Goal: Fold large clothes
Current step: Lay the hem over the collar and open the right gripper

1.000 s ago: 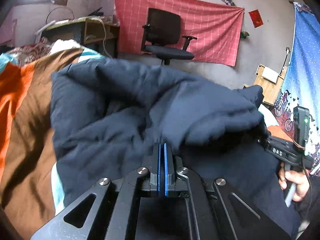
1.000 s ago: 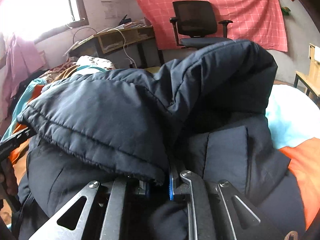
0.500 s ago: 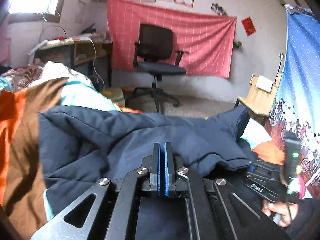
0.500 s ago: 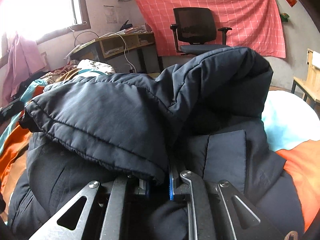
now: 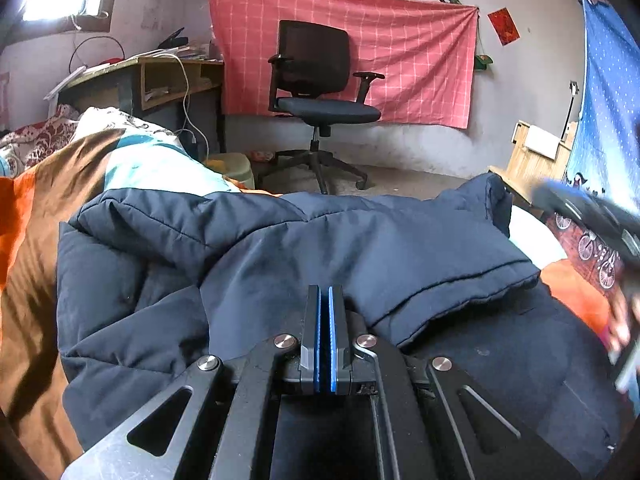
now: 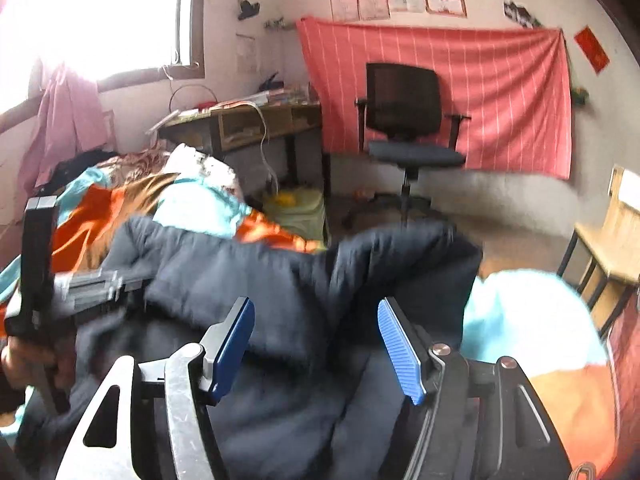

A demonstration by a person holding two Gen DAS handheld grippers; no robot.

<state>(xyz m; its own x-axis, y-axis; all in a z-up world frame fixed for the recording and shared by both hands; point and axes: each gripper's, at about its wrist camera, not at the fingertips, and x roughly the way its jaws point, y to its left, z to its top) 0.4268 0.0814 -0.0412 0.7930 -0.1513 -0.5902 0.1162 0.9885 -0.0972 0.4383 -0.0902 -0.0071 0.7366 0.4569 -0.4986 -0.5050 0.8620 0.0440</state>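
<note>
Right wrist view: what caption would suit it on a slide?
Right gripper opening above a dark jacket lying on a colourful bedspread, nothing between its pads.

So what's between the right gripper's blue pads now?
Nothing is pinched: the right gripper is opening, and the navy padded jacket lies loose beyond its pads, seen in the right wrist view.

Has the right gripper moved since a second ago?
Yes. The right gripper has risen: the black office chair sits lower in its view, and the dark navy padded jacket it clamped now lies below its opening fingers.

Black office chair (image 5: 316, 80), red wall cloth (image 5: 420, 60), bright window (image 6: 100, 16)
</note>
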